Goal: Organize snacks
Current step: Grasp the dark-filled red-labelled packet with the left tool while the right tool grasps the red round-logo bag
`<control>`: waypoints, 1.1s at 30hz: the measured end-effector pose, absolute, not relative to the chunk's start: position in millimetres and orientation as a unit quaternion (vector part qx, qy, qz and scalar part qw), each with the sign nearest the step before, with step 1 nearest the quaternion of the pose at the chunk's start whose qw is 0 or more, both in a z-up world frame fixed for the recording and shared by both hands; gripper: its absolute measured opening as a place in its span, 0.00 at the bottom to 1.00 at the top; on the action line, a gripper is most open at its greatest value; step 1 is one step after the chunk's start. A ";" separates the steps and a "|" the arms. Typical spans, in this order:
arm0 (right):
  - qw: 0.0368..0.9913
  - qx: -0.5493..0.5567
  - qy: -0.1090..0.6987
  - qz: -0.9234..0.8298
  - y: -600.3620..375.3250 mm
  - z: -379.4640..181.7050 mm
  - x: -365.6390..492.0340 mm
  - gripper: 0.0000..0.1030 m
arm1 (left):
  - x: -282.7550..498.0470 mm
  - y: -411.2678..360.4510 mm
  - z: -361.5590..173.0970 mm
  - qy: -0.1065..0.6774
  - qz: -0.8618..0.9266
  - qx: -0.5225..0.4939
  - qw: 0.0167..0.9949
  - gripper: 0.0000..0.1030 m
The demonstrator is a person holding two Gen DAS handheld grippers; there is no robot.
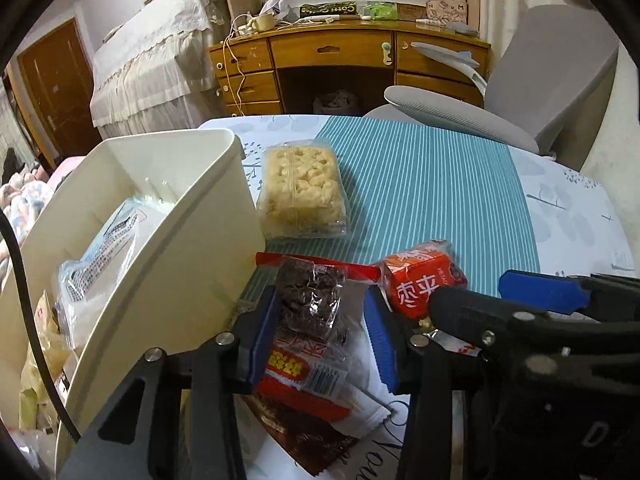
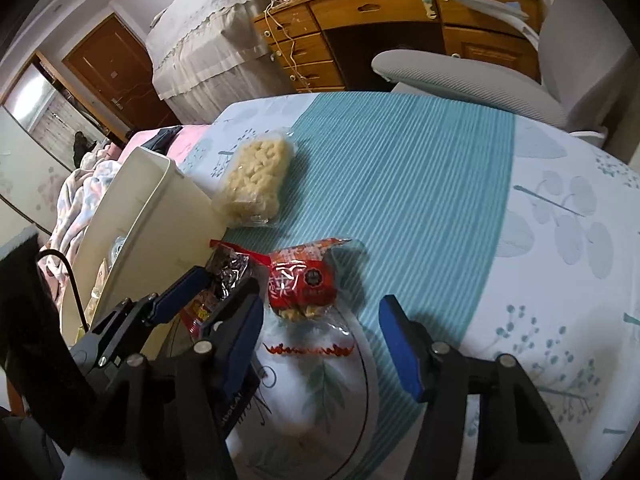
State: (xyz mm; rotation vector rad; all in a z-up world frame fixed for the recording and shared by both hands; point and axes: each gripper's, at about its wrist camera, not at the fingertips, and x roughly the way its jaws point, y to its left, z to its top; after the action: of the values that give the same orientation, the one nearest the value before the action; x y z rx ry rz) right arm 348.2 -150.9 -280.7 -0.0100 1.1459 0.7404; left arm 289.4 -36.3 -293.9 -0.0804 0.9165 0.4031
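My left gripper (image 1: 320, 336) sits with its 2 blue pads spread to either side of the dark snack packet (image 1: 310, 304), which lies on the tablecloth (image 1: 420, 184) just right of the cream bin (image 1: 168, 248). The pads look close to the wrapper, but I cannot tell whether they touch it; I judge them released, not yet clamped. My right gripper (image 2: 322, 360) is spread wide, holding nothing, with the red snack packet (image 2: 304, 284) lying just beyond its tips. In the left wrist view the right gripper's near finger crosses over that red packet.

A pale puffed-snack pack (image 1: 300, 192) rests farther off, touching or nearly touching the bin's right wall. The bin already holds a clear bag (image 1: 104, 248) and other wrapped items.

Judgement on the step in hand: picking the dark packet for the bin.
1. Close on the solid block inside, not the loose film, which would likely slip.
2. A red-labelled wrapper (image 1: 296, 368) lies under or against it; lift straight up to avoid dragging it.
3. Clear the bin's rim before moving left.
4. Keep the 2 grippers apart; they are crowded here.
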 end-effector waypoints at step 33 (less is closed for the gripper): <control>0.780 0.038 0.554 0.290 -184.3 -291.1 355.3 0.40 | 323.2 -35.0 -296.5 0.474 0.189 -0.012 0.860 0.65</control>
State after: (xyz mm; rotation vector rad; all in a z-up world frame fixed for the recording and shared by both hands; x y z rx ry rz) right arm 355.3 -184.3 -291.1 0.0829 1.1967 0.6257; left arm 323.2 -35.0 -296.5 -0.0251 0.9945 0.3969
